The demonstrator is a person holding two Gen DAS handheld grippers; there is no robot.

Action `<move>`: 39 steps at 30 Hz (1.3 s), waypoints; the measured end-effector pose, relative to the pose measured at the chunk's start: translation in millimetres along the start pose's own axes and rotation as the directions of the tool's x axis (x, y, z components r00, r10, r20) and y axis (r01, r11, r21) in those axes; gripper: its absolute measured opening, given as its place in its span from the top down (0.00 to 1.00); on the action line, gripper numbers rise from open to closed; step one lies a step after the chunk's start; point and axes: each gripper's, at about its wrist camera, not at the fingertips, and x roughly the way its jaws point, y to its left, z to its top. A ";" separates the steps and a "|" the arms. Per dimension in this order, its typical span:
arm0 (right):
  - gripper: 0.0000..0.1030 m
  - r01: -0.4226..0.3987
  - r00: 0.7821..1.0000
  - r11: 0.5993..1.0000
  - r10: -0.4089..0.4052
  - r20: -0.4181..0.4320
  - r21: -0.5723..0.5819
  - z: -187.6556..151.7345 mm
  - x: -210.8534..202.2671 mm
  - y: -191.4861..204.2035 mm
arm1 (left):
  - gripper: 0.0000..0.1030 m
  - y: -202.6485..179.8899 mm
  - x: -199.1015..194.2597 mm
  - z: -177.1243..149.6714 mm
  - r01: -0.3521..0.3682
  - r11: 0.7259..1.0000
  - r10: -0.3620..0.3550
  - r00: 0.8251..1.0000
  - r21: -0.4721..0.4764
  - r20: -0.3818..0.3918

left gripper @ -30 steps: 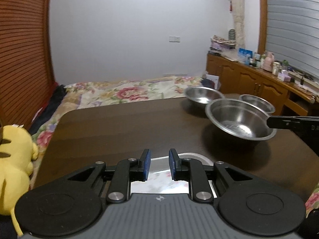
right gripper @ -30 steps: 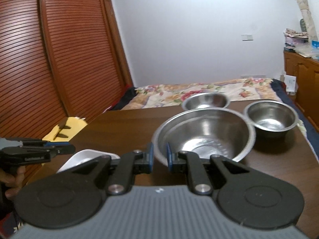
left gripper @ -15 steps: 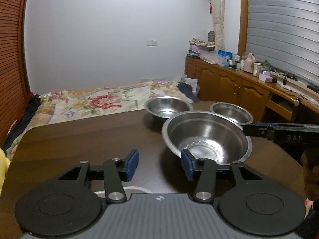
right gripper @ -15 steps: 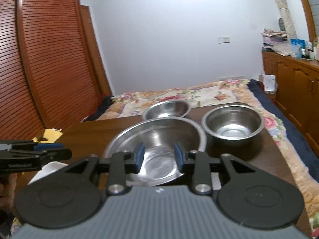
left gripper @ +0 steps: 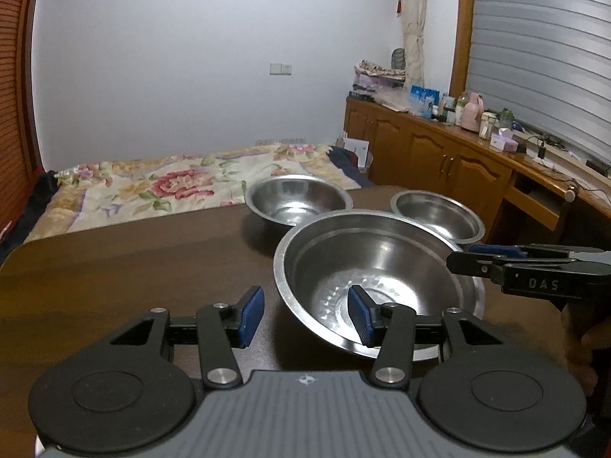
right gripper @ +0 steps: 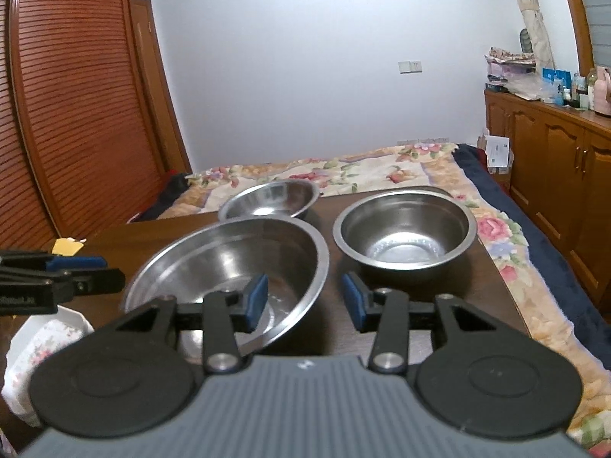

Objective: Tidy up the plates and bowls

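Observation:
A large steel bowl (left gripper: 378,278) (right gripper: 229,263) sits on the dark table (left gripper: 133,259), nearest to both grippers. Behind it stand a medium steel bowl (right gripper: 404,236) (left gripper: 439,213) and a smaller one (right gripper: 271,200) (left gripper: 298,198). My left gripper (left gripper: 305,318) (right gripper: 110,273) is open, with the big bowl's left rim between its blue pads and no contact. My right gripper (right gripper: 304,301) (left gripper: 462,257) has its jaws opening; the bowl's right rim lies between them, untouched. A white floral plate (right gripper: 38,343) lies at the near left.
A bed with a flowered cover (left gripper: 172,183) runs along the table's far edge. Wooden cabinets (left gripper: 458,160) with bottles line the right wall, and a slatted wardrobe (right gripper: 76,114) stands at the left. Bare tabletop stretches left of the bowls.
The right jaws have let go of the big bowl, which was held up and now rests on the table. The left jaws have parted and swung right, from over the white plate to the bowl.

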 end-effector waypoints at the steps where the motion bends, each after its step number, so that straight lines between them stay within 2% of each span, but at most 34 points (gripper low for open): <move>1: 0.56 -0.004 1.000 1.000 0.004 -0.004 -0.001 0.2 2.5 -1.8 | 0.51 1.3 2.9 -0.7 -0.008 1.000 0.008 1.000 -0.005 -0.008; 10: 0.56 -0.078 0.997 0.997 0.078 -0.017 0.004 1.2 15.7 -8.3 | 0.51 -3.1 16.9 1.8 -0.022 0.999 0.021 1.000 -0.030 -0.022; 21: 0.57 -0.117 0.993 0.993 0.117 -0.025 0.005 3.3 28.1 -7.6 | 0.64 -3.6 29.3 1.9 -0.038 0.998 0.036 0.998 -0.047 -0.047; 26: 0.63 -0.109 0.994 0.994 0.109 -0.022 0.013 2.7 28.5 -7.6 | 0.71 -2.3 27.0 1.2 -0.047 0.997 0.044 0.998 -0.059 -0.051; 35: 0.75 -0.103 0.995 0.994 0.103 -0.001 0.049 2.6 17.5 -10.8 | 0.72 0.4 13.7 -0.2 -0.028 0.997 0.026 0.999 -0.067 -0.036; 39: 0.76 -0.105 0.994 0.992 0.105 0.005 0.069 1.4 10.8 -9.5 | 0.72 -0.3 2.4 0.1 -0.018 0.997 0.016 1.000 -0.073 -0.022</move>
